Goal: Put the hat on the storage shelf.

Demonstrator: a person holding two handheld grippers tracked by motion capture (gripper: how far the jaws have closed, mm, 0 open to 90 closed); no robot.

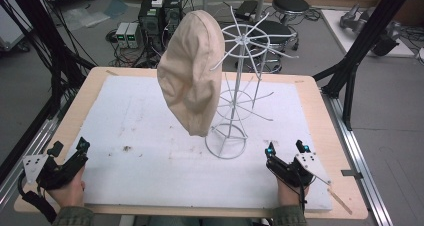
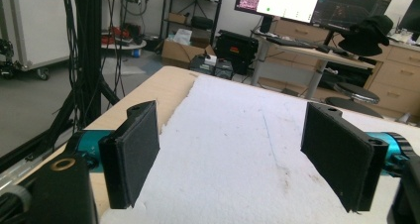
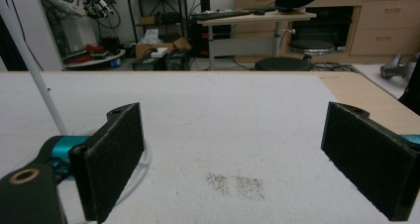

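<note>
Black fingers rest over stained white mat on wooden table.

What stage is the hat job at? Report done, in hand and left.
Done: the beige hat hangs on the white wire rack, which stands on the white mat. In hand: nothing; the left tongs and right tongs rest open near the table's front edge, their jaws apart over bare mat. Left: nothing visibly remains, unless the hat is meant to come off.
</note>
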